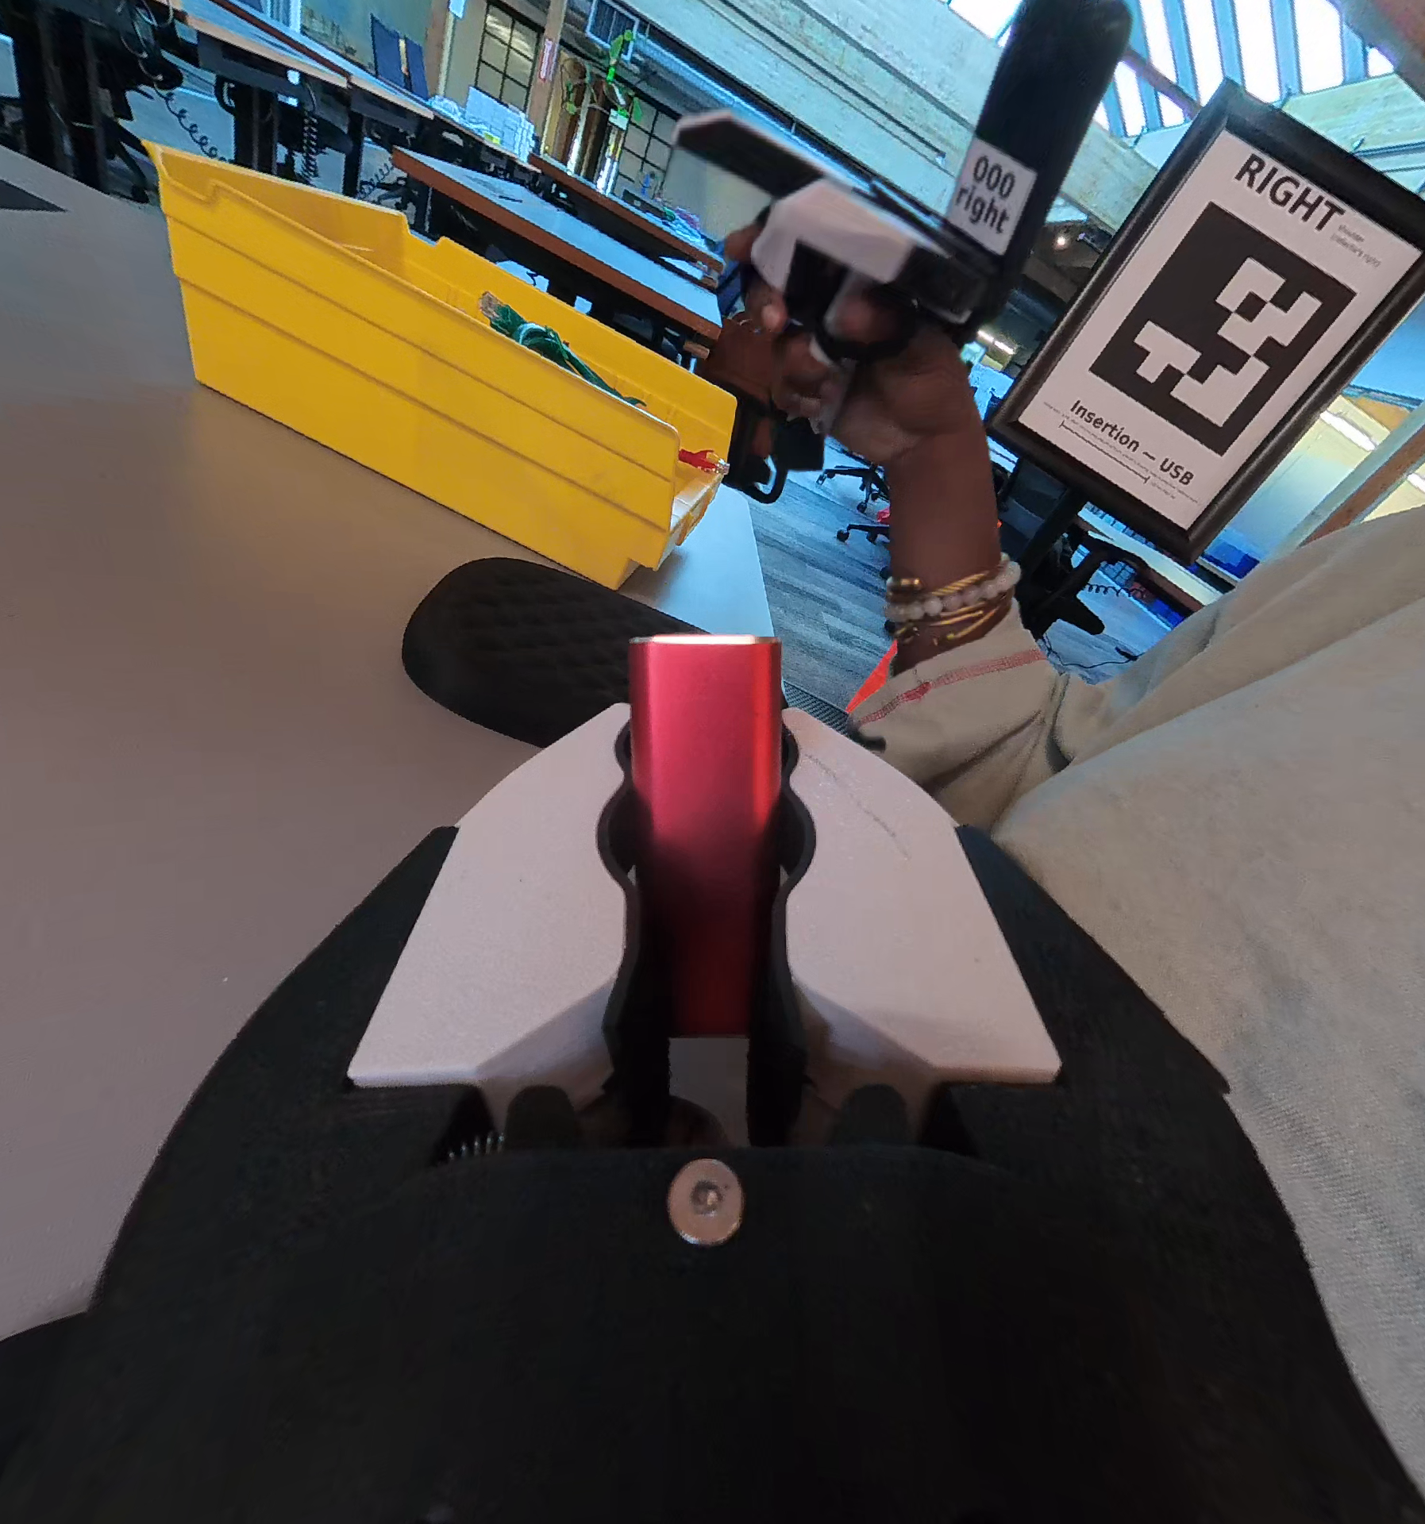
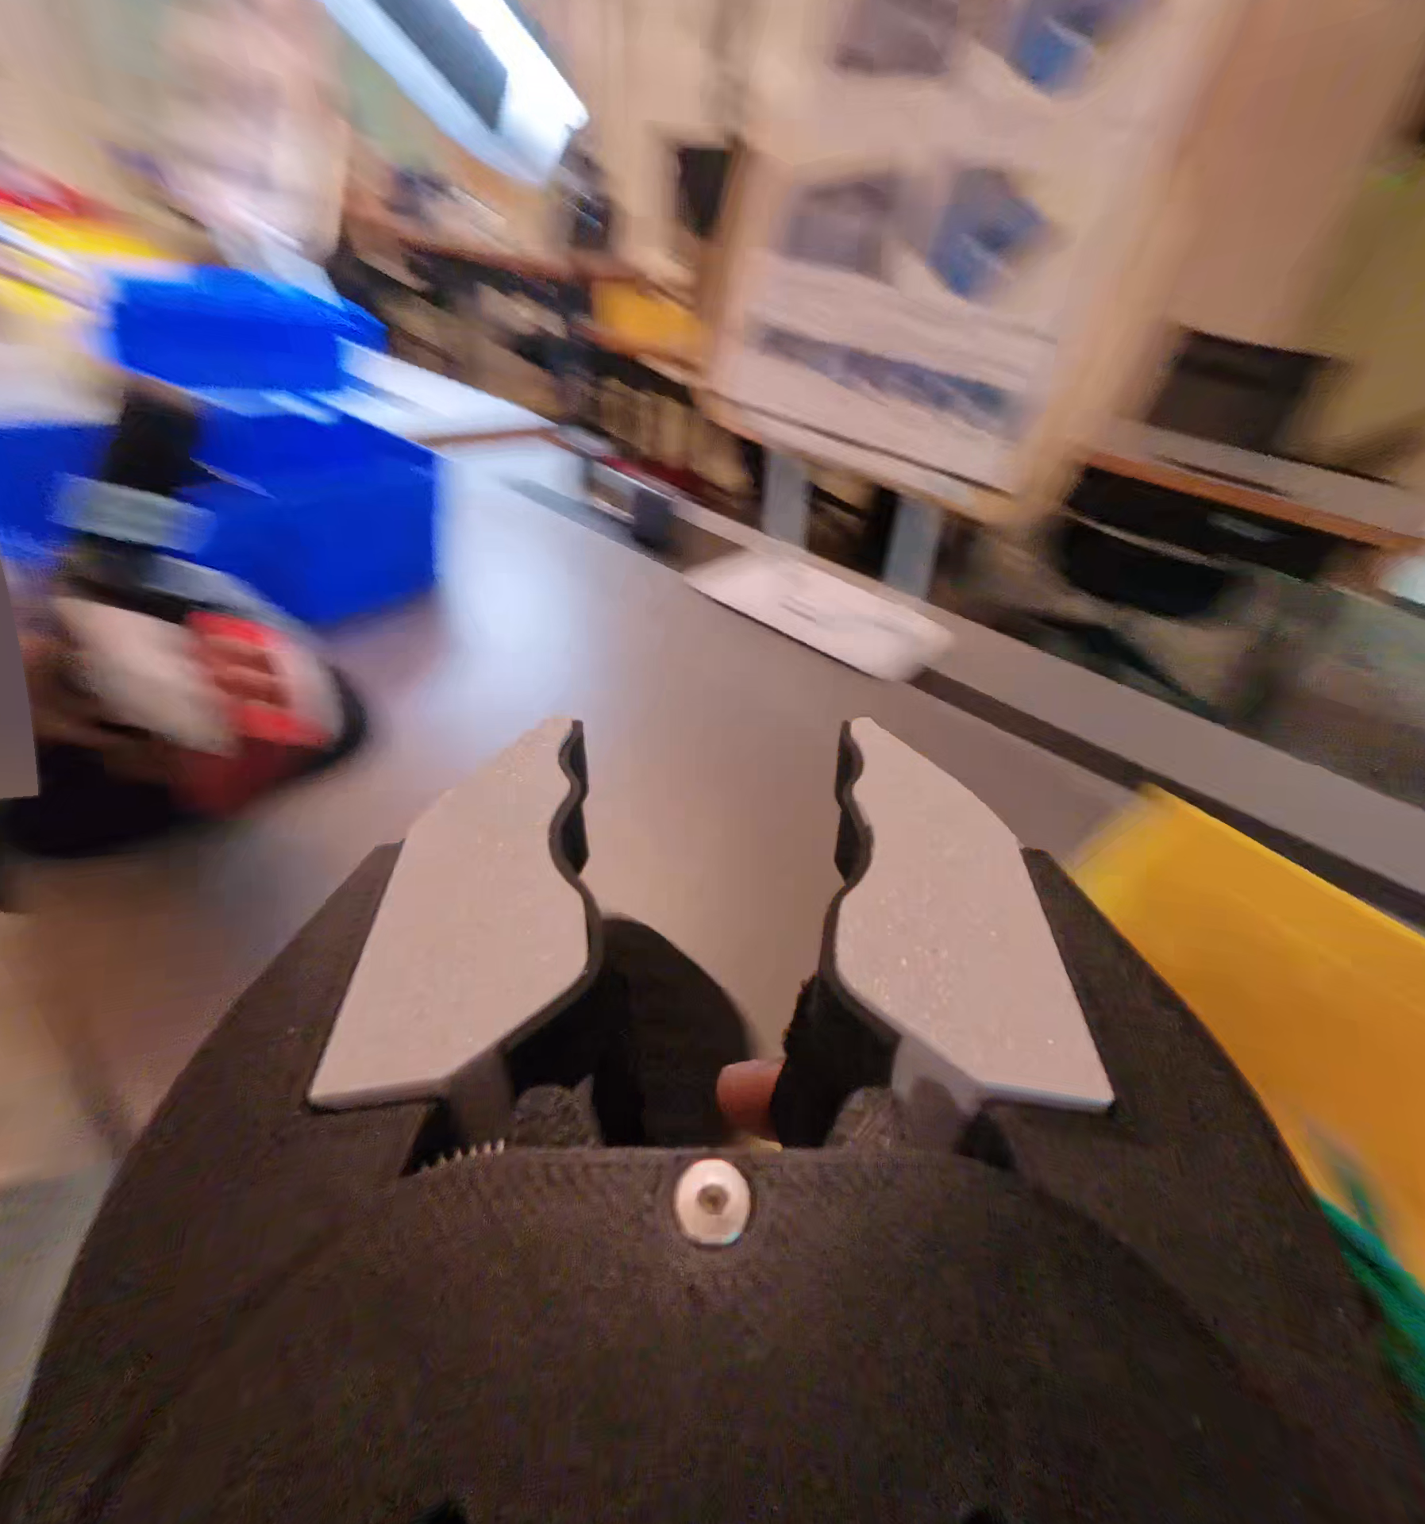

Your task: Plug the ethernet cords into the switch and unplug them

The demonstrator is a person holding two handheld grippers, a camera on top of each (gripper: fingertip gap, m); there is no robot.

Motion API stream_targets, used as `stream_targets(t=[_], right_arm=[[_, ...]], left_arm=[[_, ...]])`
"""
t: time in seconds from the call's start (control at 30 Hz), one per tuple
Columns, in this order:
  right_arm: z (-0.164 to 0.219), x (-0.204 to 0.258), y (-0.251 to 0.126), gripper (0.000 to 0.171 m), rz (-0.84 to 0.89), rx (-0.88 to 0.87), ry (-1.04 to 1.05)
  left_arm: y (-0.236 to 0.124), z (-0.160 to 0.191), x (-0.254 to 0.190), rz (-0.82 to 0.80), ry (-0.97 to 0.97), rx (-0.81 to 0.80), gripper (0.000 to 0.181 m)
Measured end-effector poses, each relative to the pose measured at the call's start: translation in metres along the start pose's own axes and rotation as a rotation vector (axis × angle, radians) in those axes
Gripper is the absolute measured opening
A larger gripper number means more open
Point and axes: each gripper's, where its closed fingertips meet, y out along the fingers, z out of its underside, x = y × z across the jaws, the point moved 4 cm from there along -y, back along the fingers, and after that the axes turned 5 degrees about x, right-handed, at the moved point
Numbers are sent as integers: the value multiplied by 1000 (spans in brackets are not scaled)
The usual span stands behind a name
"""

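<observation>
My left gripper (image 1: 705, 726) is shut on a red metal box (image 1: 705, 833), which stands upright between the white fingers just above the grey table. A green ethernet cord (image 1: 544, 338) lies in a yellow bin (image 1: 412, 396), and a red cord's plug (image 1: 700, 459) shows at the bin's near end. My right gripper (image 2: 713, 742) is open and empty, up in the air; its view is motion-blurred. In the left wrist view a hand holds it (image 1: 775, 190) above the bin's right end. In the right wrist view the left gripper with the red box (image 2: 255, 701) shows blurred at the left.
A black pad (image 1: 527, 643) lies on the table just beyond the red box. A framed sign with a black-and-white marker (image 1: 1220, 330) stands at the right. The right wrist view shows blue bins (image 2: 280, 462), a white tray (image 2: 824, 610), the yellow bin (image 2: 1270, 990) and green cord (image 2: 1418, 1336).
</observation>
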Motion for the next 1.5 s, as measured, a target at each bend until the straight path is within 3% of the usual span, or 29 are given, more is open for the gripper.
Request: stream_targets(t=[0.07, 0.17, 0.33, 0.47, 0.57, 0.67, 0.77, 1.0, 1.2, 1.5], right_arm=[[-9, 49, 28, 55, -322, -52, 32], [9, 103, 70, 57, -638, 81, 83], [30, 140, 115, 46, -768, 244, 120], [38, 156, 123, 26, -824, 327, 69], [36, 154, 122, 25, -822, 280, 21], [23, 136, 115, 25, -712, 201, -38], [-2, 92, 98, 25, -488, 164, -107], [-32, -61, 45, 25, 145, 305, -144], [12, -167, 27, 26, 406, 481, 48], [101, -234, 44, 26, 409, 861, 202]], left_arm=[[0, 0, -2, 2, 19, 2, 28], [2, 2, -4, 5, 43, 20, 28], [6, 6, -9, 5, 99, 69, 28], [7, 8, -11, 9, 119, 89, 28], [8, 7, -11, -4, 131, 79, 29], [5, 3, -6, -18, 78, 40, 46], [3, 0, 2, -39, 2, 13, 62], [5, 2, 3, -41, -11, 34, 62], [5, 2, 4, -39, -19, 35, 61], [4, 2, 7, -39, -46, 34, 57]])
